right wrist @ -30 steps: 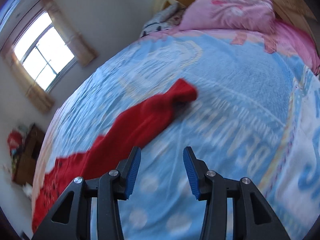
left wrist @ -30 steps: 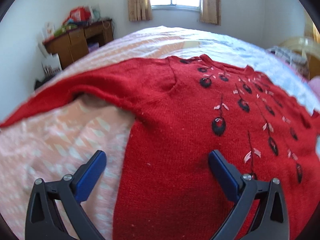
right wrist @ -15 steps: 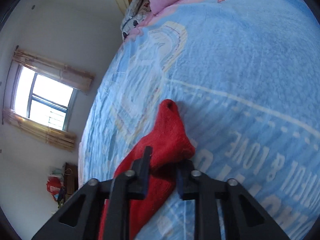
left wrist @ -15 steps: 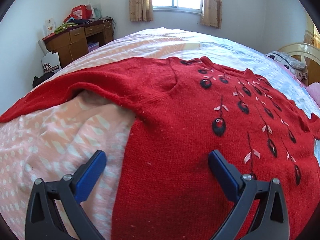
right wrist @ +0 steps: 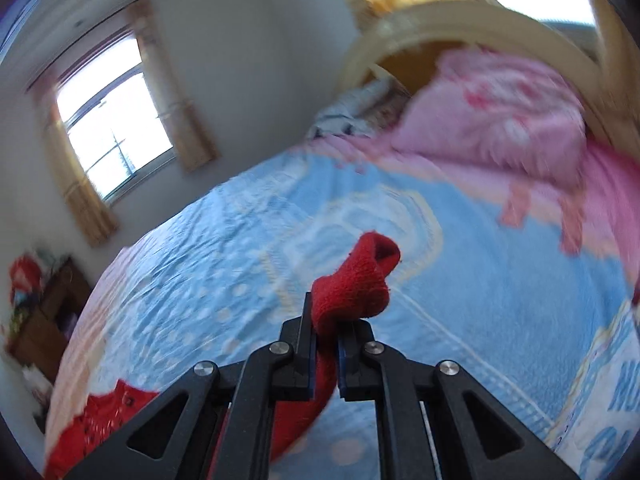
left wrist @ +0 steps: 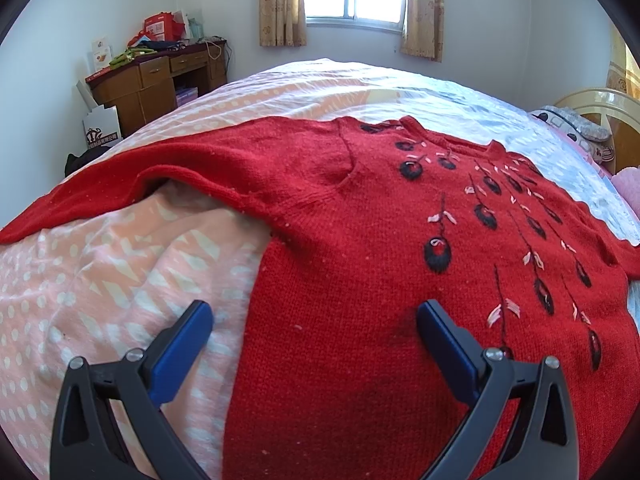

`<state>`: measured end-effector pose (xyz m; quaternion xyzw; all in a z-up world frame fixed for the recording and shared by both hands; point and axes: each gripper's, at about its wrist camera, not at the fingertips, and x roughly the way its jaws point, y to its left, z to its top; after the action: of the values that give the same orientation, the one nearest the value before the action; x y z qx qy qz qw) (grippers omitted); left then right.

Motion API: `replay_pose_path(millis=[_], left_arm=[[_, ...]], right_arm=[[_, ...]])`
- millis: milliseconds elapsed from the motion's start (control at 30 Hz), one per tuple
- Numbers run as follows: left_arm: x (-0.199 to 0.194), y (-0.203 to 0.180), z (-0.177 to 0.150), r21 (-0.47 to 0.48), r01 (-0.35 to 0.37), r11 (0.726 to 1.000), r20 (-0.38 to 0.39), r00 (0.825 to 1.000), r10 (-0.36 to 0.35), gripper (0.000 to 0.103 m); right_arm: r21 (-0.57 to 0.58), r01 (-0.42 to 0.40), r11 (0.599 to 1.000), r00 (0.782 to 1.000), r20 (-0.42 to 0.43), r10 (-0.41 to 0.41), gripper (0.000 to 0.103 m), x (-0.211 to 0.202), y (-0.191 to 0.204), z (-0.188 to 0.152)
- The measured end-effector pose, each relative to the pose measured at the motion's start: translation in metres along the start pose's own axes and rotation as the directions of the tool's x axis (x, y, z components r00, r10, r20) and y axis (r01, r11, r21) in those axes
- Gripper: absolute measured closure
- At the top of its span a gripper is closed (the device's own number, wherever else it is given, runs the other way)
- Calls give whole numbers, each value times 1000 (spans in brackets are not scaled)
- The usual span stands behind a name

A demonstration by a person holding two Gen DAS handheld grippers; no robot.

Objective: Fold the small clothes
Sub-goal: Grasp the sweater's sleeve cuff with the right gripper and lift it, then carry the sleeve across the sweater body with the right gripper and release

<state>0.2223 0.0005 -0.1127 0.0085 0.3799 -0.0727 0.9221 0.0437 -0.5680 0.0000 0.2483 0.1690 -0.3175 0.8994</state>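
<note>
Just starting: red sweater [left wrist: 360, 264] lying spread flat on bed [left wrist: 120, 280], right tongs [right wrist: 326, 344] clenching sleeve cuff [right wrist: 360, 280] at 12 o'clock, left tongs [left wrist: 316, 320] gaping, all folding remaining.

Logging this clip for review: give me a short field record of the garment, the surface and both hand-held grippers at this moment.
garment: red sweater, spread front-up, black and pink embroidery on the chest
surface: bed, peach patterned cover on one side, blue cover on the other
left hand-held gripper: open, holding nothing, poised over the sweater's side edge
right hand-held gripper: jaws just closed on the sleeve cuff, cuff raised off the blue cover
fold status: no fold made yet
</note>
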Motion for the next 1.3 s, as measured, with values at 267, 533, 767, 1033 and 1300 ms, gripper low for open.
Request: replay_pose_path(millis=[267,533,767,1033,1300], left_arm=[[-1,2,-2,-5,9,1000,14,1000,-9,0],[-2,4,-4,-13,26,1000,33,999,-25,0],[-2,6,-5,-19,37,999,43,998,-36,0],[-3,6,-6,-20,40,999,46,998,-39,0],[-4,5,-8,-19,40,999,49,998,-39,0]], right_arm=[[-279,-308,910,951,-116,286,96,-29,202,-59],[-362,-469,805,873,-328,361,96,11,355,-193],[-448,-514,732,845,-415,339,96,38,410,-273],[-292,-704,648,658,-611,440,55,53,429,-305],[-284,-662,693,715,-518,470,98,41,414,-273]])
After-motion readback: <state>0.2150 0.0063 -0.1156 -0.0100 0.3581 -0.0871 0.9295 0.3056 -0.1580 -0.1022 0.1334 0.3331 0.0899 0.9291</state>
